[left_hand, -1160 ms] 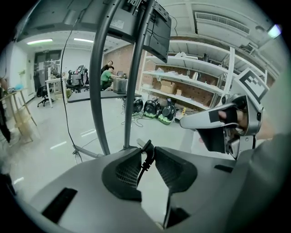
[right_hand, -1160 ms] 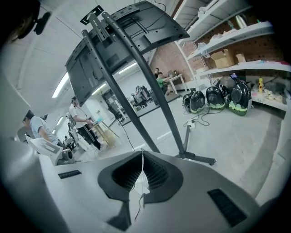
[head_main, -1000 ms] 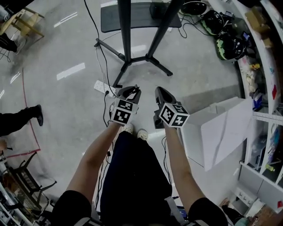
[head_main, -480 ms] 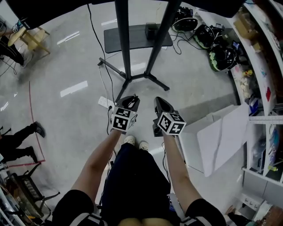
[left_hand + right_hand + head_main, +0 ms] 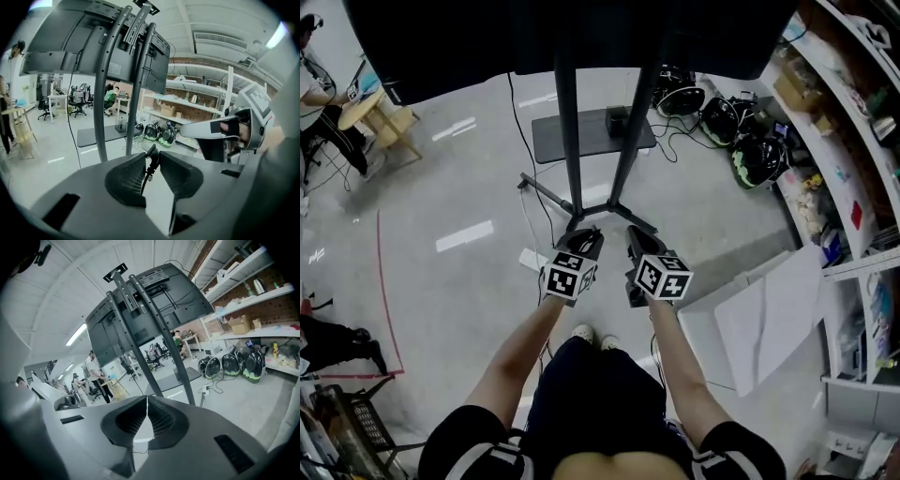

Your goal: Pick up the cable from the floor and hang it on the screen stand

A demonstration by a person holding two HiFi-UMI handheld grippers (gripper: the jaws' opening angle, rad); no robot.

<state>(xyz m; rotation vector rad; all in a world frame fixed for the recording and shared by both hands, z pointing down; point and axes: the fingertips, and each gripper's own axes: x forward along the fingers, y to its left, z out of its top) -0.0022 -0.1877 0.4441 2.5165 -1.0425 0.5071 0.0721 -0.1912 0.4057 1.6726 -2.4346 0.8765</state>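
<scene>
The left gripper (image 5: 152, 152) pinches the thin black cable (image 5: 149, 169) right at its jaw tips. The loose length hangs below, so I judge the cable is being carried to the hanging place. At its three o'clock, the right gripper (image 5: 146, 399) has its jaws pressed together, with nothing seen between. At twelve o'clock the black metal two-pole screen stand (image 5: 567, 141) rises from the glossy grey floor (image 5: 469, 187) — open white shelves (image 5: 839, 178) run along three o'clock.

Head view looks steeply down; both gripper views face the screen stand (image 5: 100, 108) all share
</scene>
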